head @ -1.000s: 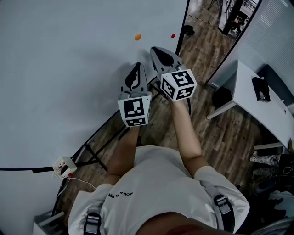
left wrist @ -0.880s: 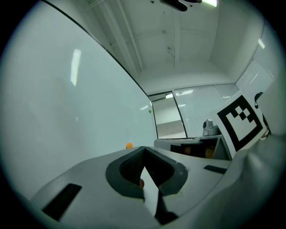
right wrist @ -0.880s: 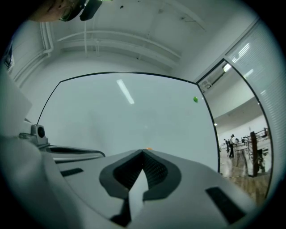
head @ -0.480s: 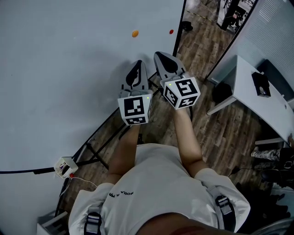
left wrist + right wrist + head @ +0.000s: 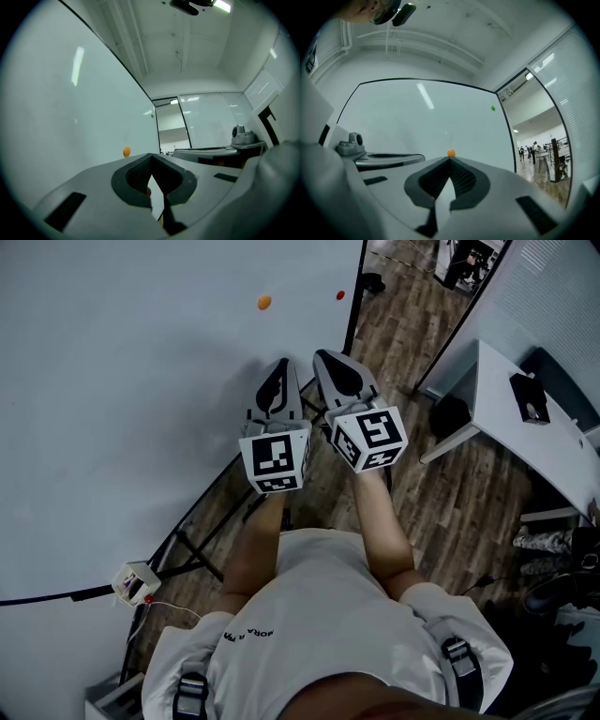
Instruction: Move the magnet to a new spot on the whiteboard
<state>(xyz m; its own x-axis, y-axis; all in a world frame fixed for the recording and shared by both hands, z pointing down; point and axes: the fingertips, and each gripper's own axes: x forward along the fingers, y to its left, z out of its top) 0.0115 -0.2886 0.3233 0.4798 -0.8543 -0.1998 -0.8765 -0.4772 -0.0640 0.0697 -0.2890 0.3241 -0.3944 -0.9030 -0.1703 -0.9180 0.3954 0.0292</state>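
Approach step, by judgement. Right gripper and left gripper: jaws closed, empty. Orange magnet stuck on whiteboard, far ahead, well apart from both. Next, likely: open right jaws, advance, straddle magnet, close.

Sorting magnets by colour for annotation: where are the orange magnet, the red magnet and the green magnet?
orange magnet (image 5: 264, 302), head view, its centre.
red magnet (image 5: 340, 295), head view, its centre.
green magnet (image 5: 493, 108), right gripper view, its centre.
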